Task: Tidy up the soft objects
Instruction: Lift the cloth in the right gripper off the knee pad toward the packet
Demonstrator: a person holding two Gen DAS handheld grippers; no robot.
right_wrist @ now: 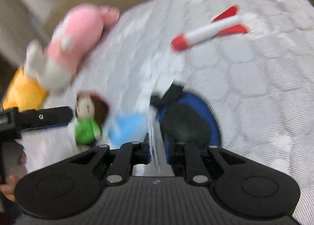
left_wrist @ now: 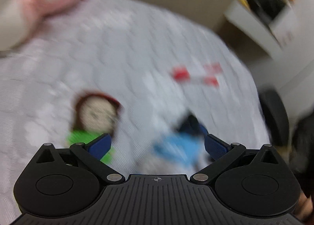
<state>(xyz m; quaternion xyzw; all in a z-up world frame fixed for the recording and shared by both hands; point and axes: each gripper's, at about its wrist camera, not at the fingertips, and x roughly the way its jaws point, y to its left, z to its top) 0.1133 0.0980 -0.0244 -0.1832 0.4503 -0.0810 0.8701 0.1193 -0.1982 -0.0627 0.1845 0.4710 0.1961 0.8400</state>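
While both views are motion-blurred:
Left gripper (left_wrist: 157, 144): jaws wide apart, holding nothing.
Right gripper (right_wrist: 156, 150): jaws pinching white bedcover (right_wrist: 245, 79) fold.

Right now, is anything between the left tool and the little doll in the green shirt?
Nothing visible does. The left tool is open over the bed cover, and the doll lies right at its left-hand finger. The light blue plush sits beside the doll, not in front of it.

Bedcover (right_wrist: 245, 79) — pale grey-white, quilted cloud pattern. Plush toy (right_wrist: 82, 26) — pink and white. Doll (right_wrist: 88, 118) — brown hair, green top. Rocket (right_wrist: 210, 30) — white, red nose and fins. Cushion (right_wrist: 23, 91) — yellow.
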